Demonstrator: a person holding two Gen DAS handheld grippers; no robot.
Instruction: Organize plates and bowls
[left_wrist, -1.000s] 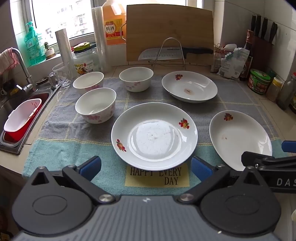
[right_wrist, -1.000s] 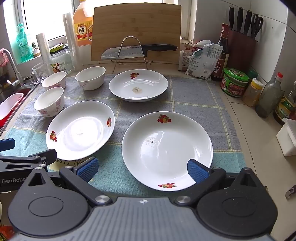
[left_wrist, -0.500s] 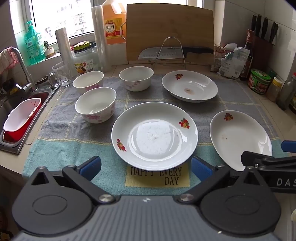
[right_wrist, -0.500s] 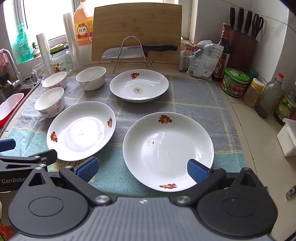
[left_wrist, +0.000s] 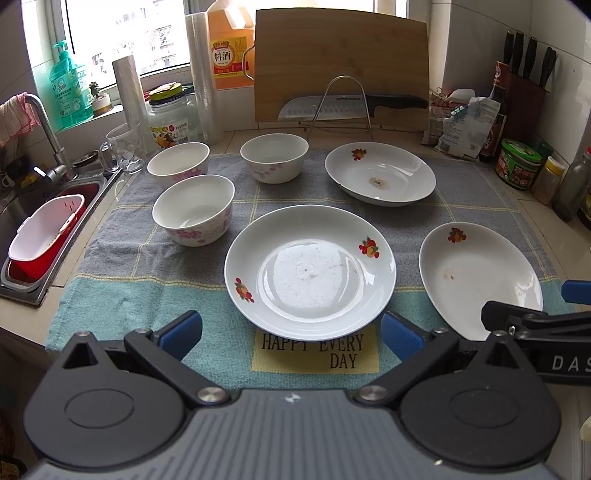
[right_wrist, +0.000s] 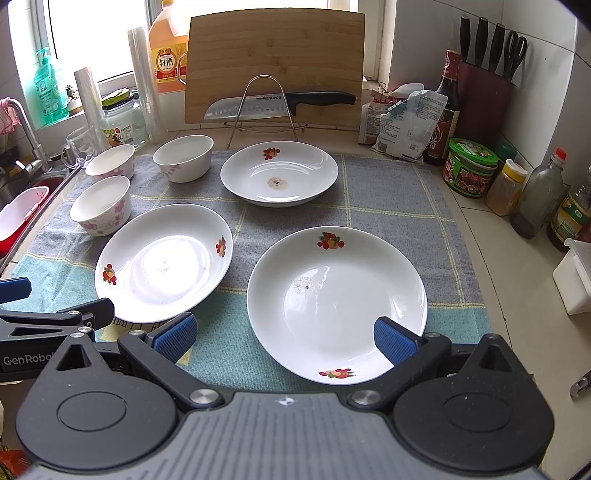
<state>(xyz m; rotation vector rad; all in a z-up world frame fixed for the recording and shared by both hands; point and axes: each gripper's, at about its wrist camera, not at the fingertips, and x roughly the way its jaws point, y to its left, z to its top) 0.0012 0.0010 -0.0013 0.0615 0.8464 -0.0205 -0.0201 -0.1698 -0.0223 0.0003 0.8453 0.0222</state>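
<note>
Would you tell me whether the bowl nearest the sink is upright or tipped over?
Upright. The bowl sits on its base on the towel, its open rim facing up and level.

We read "HAPPY EVERY DAY" on the towel patch (left_wrist: 315, 350), "SUPOR" on the knife (right_wrist: 251, 107), "料酒" on the jug (left_wrist: 226, 59).

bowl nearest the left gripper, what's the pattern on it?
White bowl with pink flower print around the outside; clearest in the left wrist view.
</note>
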